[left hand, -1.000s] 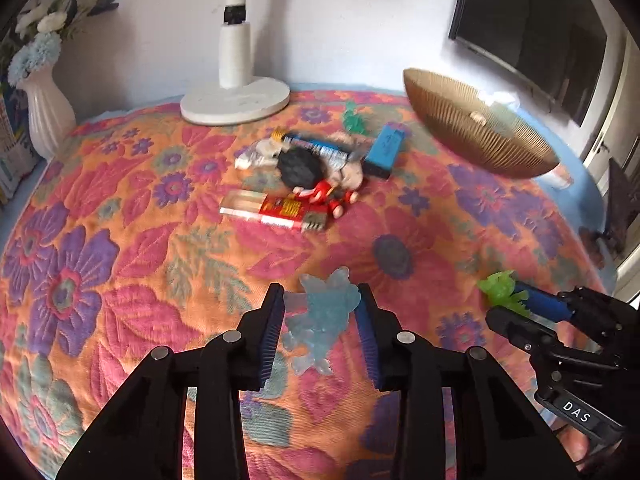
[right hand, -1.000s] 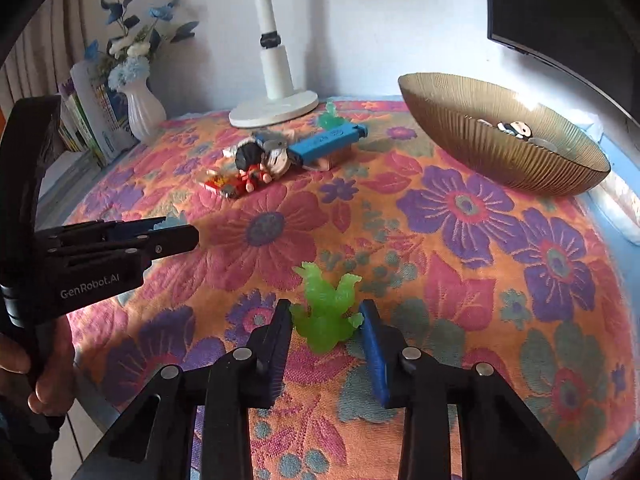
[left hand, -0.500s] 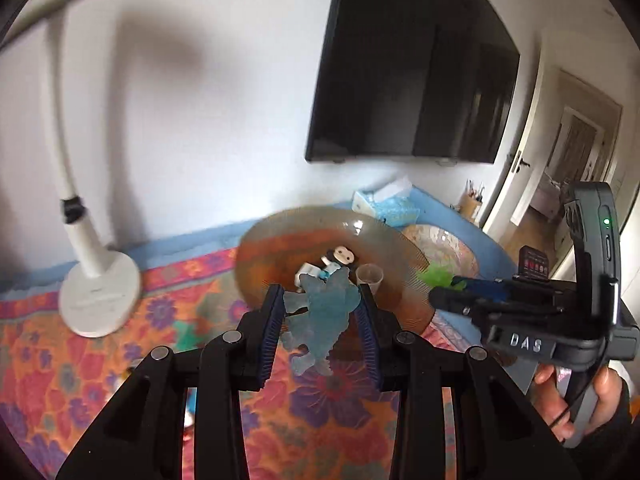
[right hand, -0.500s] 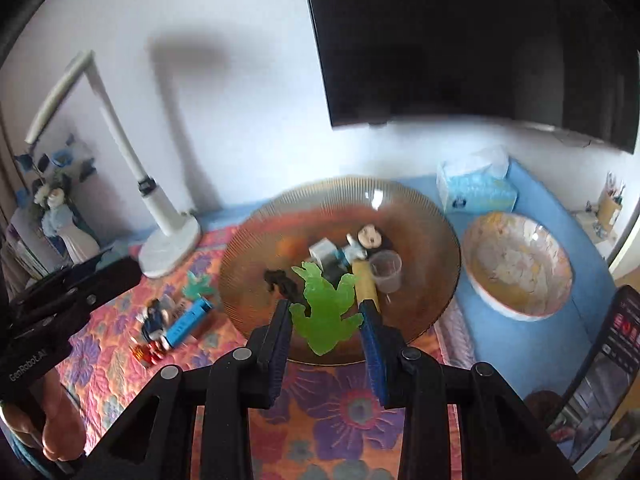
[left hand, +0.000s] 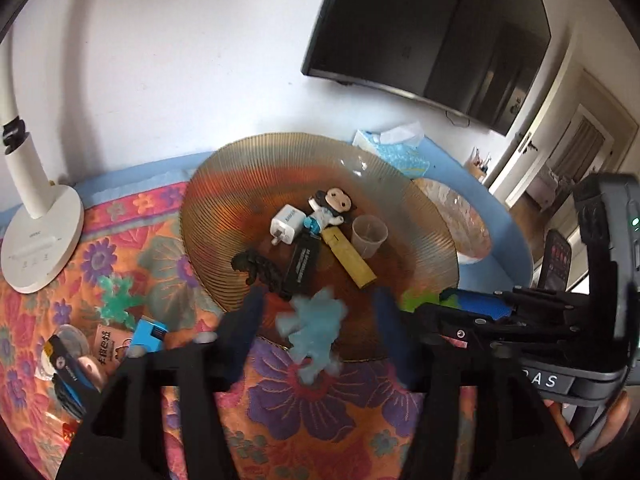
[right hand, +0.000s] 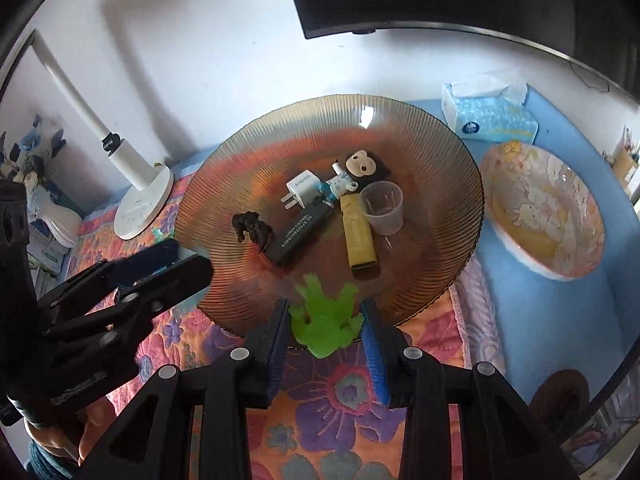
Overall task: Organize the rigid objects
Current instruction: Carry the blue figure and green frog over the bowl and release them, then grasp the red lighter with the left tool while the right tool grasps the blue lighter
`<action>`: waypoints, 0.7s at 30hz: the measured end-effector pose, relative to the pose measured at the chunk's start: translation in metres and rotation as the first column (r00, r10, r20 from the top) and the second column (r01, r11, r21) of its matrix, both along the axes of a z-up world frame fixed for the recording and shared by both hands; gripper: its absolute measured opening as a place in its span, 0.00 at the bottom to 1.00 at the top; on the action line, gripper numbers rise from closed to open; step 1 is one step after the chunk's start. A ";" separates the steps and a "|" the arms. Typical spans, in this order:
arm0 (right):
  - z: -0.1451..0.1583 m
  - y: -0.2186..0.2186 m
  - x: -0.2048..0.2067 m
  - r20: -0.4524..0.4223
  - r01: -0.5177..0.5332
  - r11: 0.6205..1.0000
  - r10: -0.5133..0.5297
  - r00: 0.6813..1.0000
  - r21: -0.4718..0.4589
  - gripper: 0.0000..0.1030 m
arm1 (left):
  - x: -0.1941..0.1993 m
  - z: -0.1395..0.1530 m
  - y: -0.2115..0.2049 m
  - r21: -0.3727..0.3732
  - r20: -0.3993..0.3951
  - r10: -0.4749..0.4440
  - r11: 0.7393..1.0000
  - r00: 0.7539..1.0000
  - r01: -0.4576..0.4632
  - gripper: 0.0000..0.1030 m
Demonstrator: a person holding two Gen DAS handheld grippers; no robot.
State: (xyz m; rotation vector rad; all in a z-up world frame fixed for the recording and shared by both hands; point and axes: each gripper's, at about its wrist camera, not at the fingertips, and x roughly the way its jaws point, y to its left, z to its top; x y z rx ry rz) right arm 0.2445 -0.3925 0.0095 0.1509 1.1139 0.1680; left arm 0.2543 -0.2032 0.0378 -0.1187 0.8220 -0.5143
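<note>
The left tool (left hand: pixel 318 314) stands wide open, its fingers clear of the pale blue figure (left hand: pixel 314 330), which shows blurred between them above the near rim of the amber bowl (left hand: pixel 224 200); whether the figure touches anything cannot be told. The right tool (right hand: pixel 326 330) is closed on the green figure (right hand: pixel 326 320), its blue pads (right hand: pixel 374 354) pressed against both sides, holding it over the bowl's near edge. The left tool reaches in from the left side of the right wrist view, its tips over the bowl's left rim. Inside the bowl lie a white charger (right hand: pixel 300 192), a doll (right hand: pixel 356 172) with a large head, a black lighter (right hand: pixel 298 234), a yellow lighter (right hand: pixel 358 232), a clear cup (right hand: pixel 382 206) and a small dark figure (right hand: pixel 252 228). The bowl sits on a floral cloth (right hand: pixel 340 396) covering the bench. Left of the bowl stand a white lamp (right hand: pixel 138 204) and a scatter of small things, among them a teal figure (left hand: pixel 118 296) and a blue lighter (left hand: pixel 148 334). Right of the bowl are a patterned dish (right hand: pixel 546 208) and a tissue pack (right hand: pixel 490 118).
</note>
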 end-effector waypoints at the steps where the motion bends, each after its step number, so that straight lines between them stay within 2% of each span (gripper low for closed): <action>1: 0.004 -0.003 -0.002 0.011 0.015 1.000 -0.015 1.000 0.010 0.33 | -0.004 0.005 0.011 -0.042 0.015 0.014 0.999 1.000 -0.013 0.67; 3: 0.018 -0.014 -0.009 0.059 0.053 0.997 -0.057 0.997 0.061 0.33 | -0.012 0.020 0.036 -0.138 0.041 0.025 0.990 0.999 -0.019 0.67; 5: 0.035 -0.022 -0.016 0.104 0.075 0.992 -0.086 0.991 0.106 0.33 | -0.023 0.036 0.062 -0.197 0.073 0.059 0.979 0.996 -0.044 0.67; 7: 0.048 -0.022 -0.022 0.140 0.076 0.989 -0.094 0.986 0.126 0.33 | -0.041 0.053 0.095 -0.230 0.125 0.134 0.968 0.983 -0.103 0.67; 11: 0.070 -0.002 -0.034 0.189 0.015 0.986 -0.047 0.981 0.167 0.34 | -0.073 0.076 0.148 -0.252 0.171 0.255 0.945 0.952 -0.208 0.67; 14: 0.080 0.030 -0.048 0.234 -0.076 0.979 0.030 0.972 0.189 0.38 | -0.098 0.082 0.180 -0.224 0.194 0.342 0.928 0.920 -0.297 0.72; 16: 0.079 0.061 -0.059 0.267 -0.143 0.972 0.090 0.960 0.184 0.48 | -0.112 0.074 0.199 -0.177 0.196 0.407 0.910 0.892 -0.376 0.76; 17: 0.076 0.074 -0.063 0.275 -0.170 0.969 0.117 0.954 0.178 0.49 | -0.116 0.070 0.205 -0.163 0.191 0.425 0.902 0.885 -0.399 0.76; 19: 0.062 0.105 -0.073 0.272 -0.225 0.962 0.176 0.946 0.158 0.50 | -0.121 0.049 0.217 -0.117 0.171 0.461 0.887 0.871 -0.446 0.76; 21: 0.037 0.135 -0.079 0.259 -0.270 0.954 0.230 0.938 0.128 0.51 | -0.122 0.023 0.222 -0.040 0.160 0.498 0.866 0.852 -0.499 0.76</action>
